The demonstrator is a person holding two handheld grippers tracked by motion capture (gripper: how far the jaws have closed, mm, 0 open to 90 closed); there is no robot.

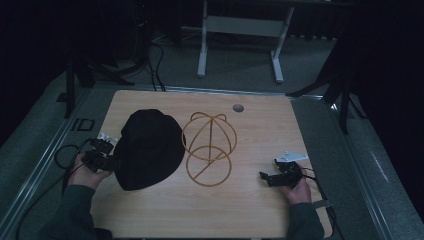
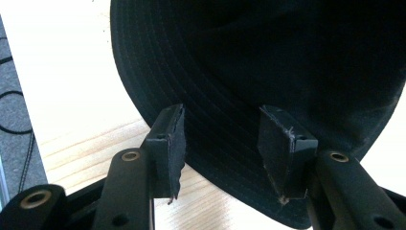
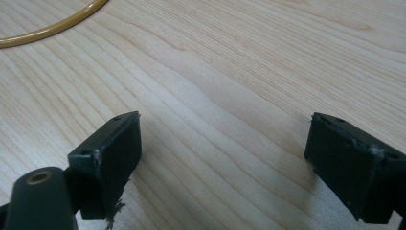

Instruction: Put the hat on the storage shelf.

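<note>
A black brimmed hat (image 1: 147,150) lies on the left half of the wooden table (image 1: 250,210). Right beside it stands a golden wire hat stand (image 1: 207,147), a dome of hoops on a ring base. My left gripper (image 1: 113,161) is at the hat's left edge. In the left gripper view the stitched brim (image 2: 268,57) runs between my left gripper's (image 2: 225,143) jaws, which stand apart and are not pressed on it. My right gripper (image 1: 265,177) rests low over bare wood at the right. It is wide open (image 3: 225,139), with a piece of the stand's ring (image 3: 14,42) far off.
A grey round grommet (image 1: 238,107) sits near the table's far edge. Beyond the table stands a white desk frame (image 1: 202,50) on the floor. Cables (image 1: 60,155) trail off the table's left side, and the right gripper's cable hangs by the right edge.
</note>
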